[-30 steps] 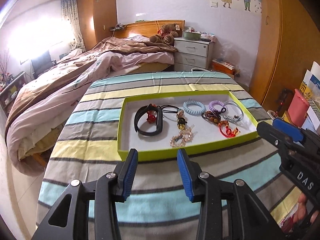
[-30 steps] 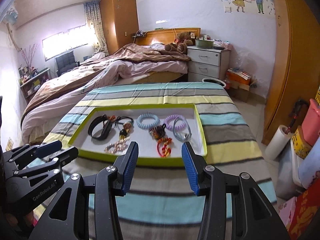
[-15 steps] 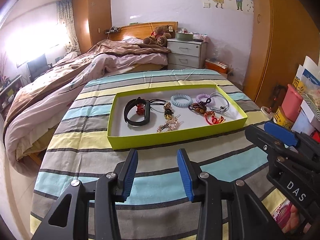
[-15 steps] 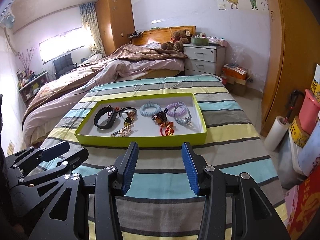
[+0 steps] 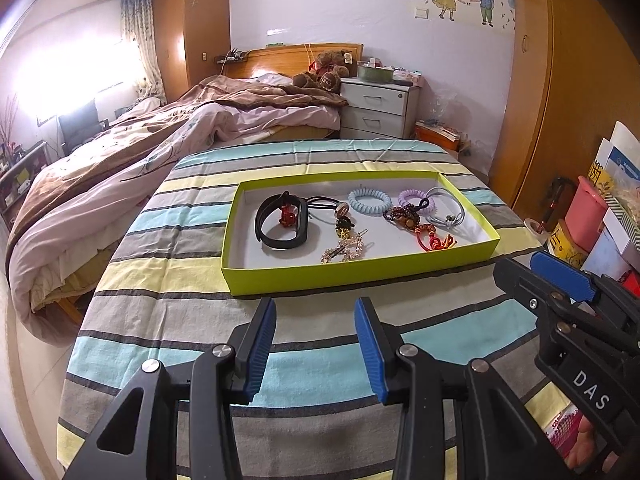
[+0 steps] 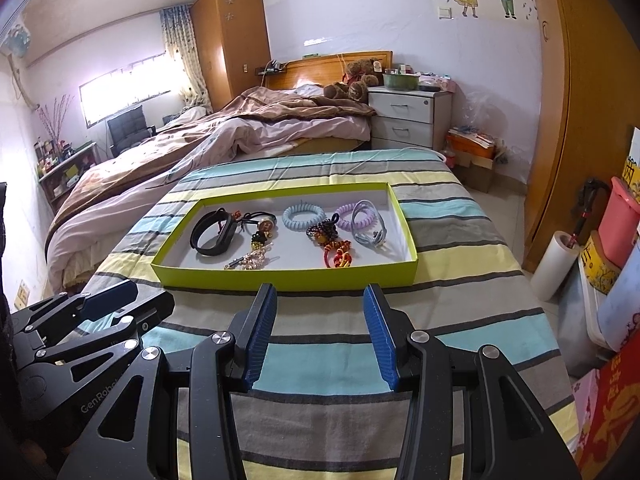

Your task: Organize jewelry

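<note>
Only the right view shows a paper roll (image 6: 554, 264); both claws, left (image 5: 315, 344) and right (image 6: 321, 334), gape empty.

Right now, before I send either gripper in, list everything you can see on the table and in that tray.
Tray: one, lime green with white floor, centre of striped tablecloth.
Black wristband: one, tray's left part.
Blue coil hair tie: one, tray's far middle.
Purple coil hair tie: one, far right.
Grey bangle: one, right end.
Gold hair clip: one, near edge.
Red knotted charm: one, near right.
Left gripper: open, short of the tray.
Right gripper: open, short of the tray.
</note>
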Demonstrator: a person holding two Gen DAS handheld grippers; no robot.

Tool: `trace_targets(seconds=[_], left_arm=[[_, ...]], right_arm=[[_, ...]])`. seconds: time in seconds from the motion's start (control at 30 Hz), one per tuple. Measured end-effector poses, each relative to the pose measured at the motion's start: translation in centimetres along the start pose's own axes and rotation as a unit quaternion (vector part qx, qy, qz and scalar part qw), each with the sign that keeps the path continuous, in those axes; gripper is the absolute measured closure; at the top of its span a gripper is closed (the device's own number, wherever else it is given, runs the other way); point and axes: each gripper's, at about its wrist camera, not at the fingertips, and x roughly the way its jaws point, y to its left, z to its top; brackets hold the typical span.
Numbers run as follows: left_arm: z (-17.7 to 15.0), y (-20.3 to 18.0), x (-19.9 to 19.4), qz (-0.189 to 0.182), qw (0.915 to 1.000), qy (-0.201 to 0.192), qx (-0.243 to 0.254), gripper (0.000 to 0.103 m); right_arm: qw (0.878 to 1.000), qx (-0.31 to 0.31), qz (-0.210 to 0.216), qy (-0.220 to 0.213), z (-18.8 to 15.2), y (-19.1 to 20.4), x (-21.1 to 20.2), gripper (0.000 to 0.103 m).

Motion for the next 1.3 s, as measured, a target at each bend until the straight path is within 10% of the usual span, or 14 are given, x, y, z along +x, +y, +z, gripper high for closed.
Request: trace_targets(seconds=[1.3], left_arm=[[0.14, 0.12, -0.15, 0.007, 0.9999, 0.003, -0.008, 0.062]], right_arm=[[1.000, 0.000, 0.000, 0.005, -0.28, 0.13, 0.36, 0.057]])
